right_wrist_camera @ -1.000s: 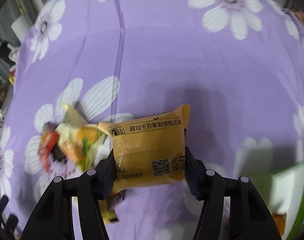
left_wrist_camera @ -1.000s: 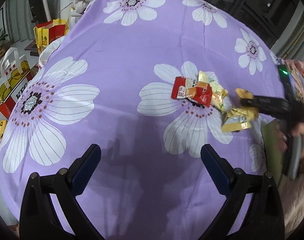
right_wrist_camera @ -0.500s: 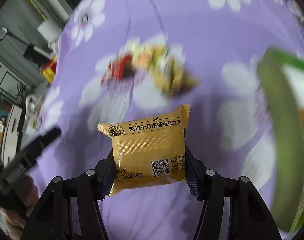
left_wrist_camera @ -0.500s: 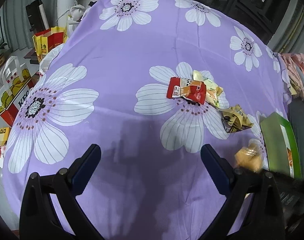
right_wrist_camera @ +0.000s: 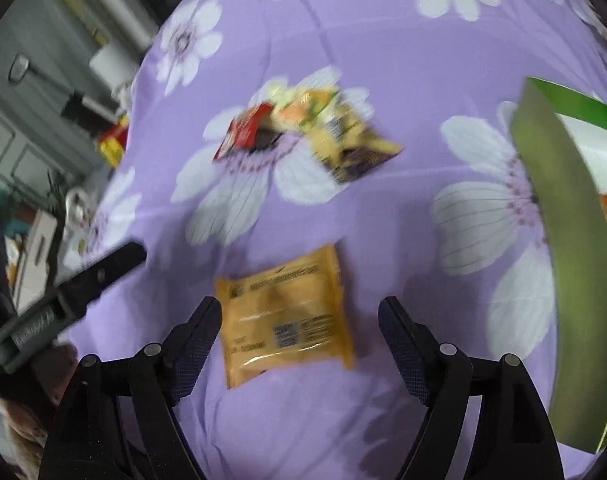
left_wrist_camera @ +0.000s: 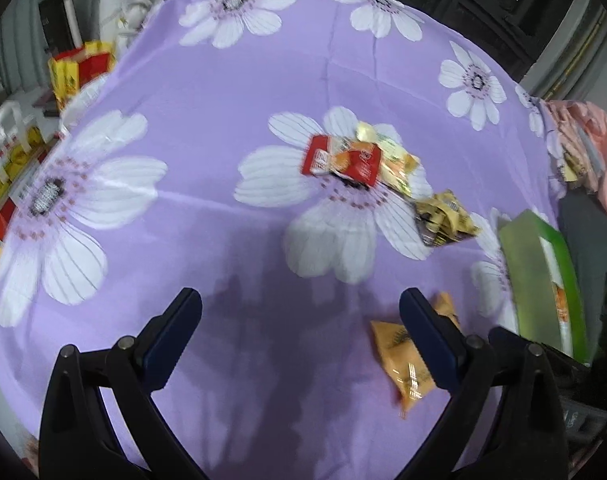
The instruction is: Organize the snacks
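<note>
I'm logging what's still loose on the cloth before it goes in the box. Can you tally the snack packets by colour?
Orange packet: 1
Red packet: 1
Yellow-green packet: 1
Gold-and-brown packet: 1
Total: 4 loose on the cloth; more may hide in the pile.

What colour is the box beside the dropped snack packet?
Green box, white inside; clearest in the right wrist view.

Bare purple flowered cloth [left_wrist_camera: 231,92] lies open across the left and far side; a heap of crinkled foil snack packets [left_wrist_camera: 367,160] blocks the middle; an upright green cardboard box [right_wrist_camera: 559,240] walls the right; a flat orange snack packet [right_wrist_camera: 287,316] lies loose just beside it.
</note>
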{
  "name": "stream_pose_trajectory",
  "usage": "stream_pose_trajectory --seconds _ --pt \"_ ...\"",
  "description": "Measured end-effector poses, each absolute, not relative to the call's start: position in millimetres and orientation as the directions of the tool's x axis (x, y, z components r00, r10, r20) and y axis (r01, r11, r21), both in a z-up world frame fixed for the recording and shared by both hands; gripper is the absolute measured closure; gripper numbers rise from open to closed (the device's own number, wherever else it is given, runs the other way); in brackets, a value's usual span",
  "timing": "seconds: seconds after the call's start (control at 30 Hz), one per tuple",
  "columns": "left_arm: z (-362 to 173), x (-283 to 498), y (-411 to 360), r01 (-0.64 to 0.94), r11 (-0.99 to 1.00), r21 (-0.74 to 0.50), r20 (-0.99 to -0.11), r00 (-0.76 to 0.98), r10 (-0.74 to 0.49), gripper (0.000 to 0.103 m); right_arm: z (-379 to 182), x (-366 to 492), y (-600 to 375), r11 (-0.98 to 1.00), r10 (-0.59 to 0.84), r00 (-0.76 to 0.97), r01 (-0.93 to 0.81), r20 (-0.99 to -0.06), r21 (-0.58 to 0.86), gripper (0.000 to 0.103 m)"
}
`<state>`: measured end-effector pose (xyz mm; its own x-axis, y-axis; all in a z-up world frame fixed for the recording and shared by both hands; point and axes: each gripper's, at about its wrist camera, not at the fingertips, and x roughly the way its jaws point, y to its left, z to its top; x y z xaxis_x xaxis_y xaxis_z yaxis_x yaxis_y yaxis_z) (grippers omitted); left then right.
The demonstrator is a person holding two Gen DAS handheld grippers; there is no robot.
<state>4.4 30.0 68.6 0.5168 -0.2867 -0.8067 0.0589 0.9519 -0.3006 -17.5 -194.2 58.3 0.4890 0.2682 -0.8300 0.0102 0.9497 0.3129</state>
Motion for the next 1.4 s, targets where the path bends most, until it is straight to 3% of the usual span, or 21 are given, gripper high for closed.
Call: stream_pose_trajectory --seconds 0.2,0.27,0.4,0.5,0.63,0.73,0.9,1.4 --pt "55.7 -2.8 0.8 0.140 0.906 -0.399 -0.822 0.384 -0.421 0.011 55.1 -16.9 -218.0 0.893 0.371 0.512 0.033 -0.775 0.449 0.022" --pt "48.9 -5.8 -8.7 0.137 0.889 -0.436 -0.822 0.341 -0.456 0.024 48.1 -12.9 -218.8 0.875 0.401 0.495 0.044 -0.771 0.483 0.023" --pt "35.7 -9.5 -26.8 0.144 0.894 -0.424 -0.851 0.275 -0.448 0.031 34.6 -6.8 -216.8 0.851 0.442 0.457 0.060 -0.772 0.522 0.038" --pt "30.8 -11.2 -31.5 0.138 0.894 -0.427 -0.854 0.265 -0.448 0.035 26.7 -3.3 -216.3 0.844 0.448 0.443 0.079 -0.776 0.531 0.042" --pt "27.8 -10.9 -33.2 0.147 0.868 -0.475 -0.829 0.256 -0.497 0.049 17.3 0.5 -209.8 0.839 0.465 0.415 0.076 -0.782 0.539 0.053" --pt "28.5 -12.1 -35.2 0.161 0.852 -0.498 -0.813 0.256 -0.523 0.060 14.5 1.0 -204.3 0.837 0.474 0.403 0.069 -0.783 0.542 0.056" --pt "37.8 -17.8 -40.7 0.206 0.843 -0.498 -0.783 0.312 -0.538 0.068 22.8 -4.3 -202.0 0.847 0.463 0.425 0.045 -0.778 0.529 0.057" --pt "111.7 -34.6 -84.7 0.437 0.794 -0.422 -0.607 0.515 -0.606 0.067 112.4 -46.8 -227.2 0.891 0.339 0.699 -0.025 -0.630 0.452 0.056"
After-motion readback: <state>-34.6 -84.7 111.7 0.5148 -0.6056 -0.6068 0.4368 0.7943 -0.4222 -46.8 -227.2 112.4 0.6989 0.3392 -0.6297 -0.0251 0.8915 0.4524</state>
